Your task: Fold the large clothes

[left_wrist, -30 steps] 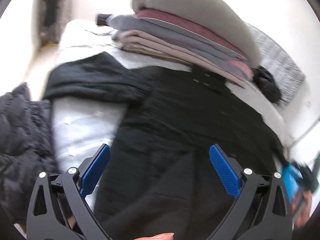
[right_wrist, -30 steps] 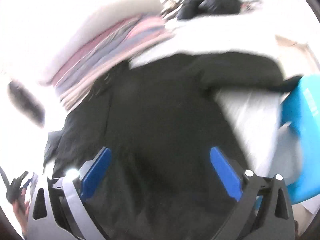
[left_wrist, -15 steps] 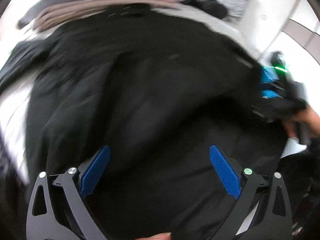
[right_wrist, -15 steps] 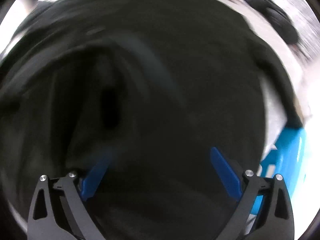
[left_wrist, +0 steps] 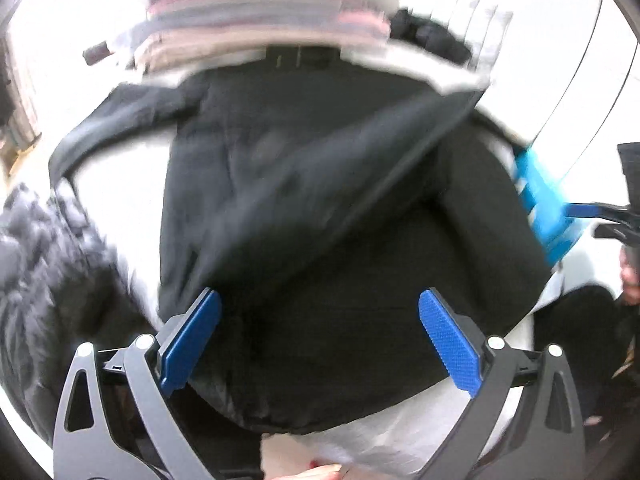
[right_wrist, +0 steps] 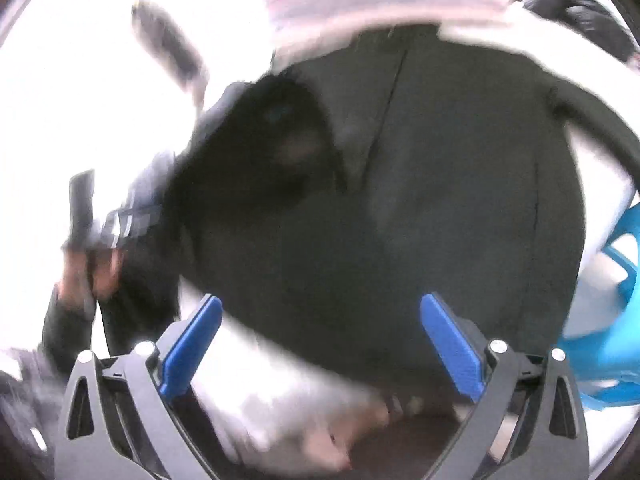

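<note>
A large black garment (left_wrist: 320, 208) lies spread on a white bed (left_wrist: 380, 440), its lower hem near me and a sleeve reaching out to the left. It fills the right wrist view (right_wrist: 420, 200) too, blurred. My left gripper (left_wrist: 318, 340) is open and empty, above the garment's lower part. My right gripper (right_wrist: 320, 344) is open and empty, above the garment's near edge. The other gripper and the hand holding it (right_wrist: 84, 248) show at the left of the right wrist view.
A stack of folded pink, grey and beige clothes (left_wrist: 264, 20) sits at the far end of the bed. A dark quilted jacket (left_wrist: 44, 272) lies at the left. A blue plastic object (left_wrist: 548, 208) stands at the right edge, also seen in the right wrist view (right_wrist: 612, 340).
Both grippers have pulled back from close over the black fabric, so the garment's lower hem and white bed now show. Both stay open and empty.
</note>
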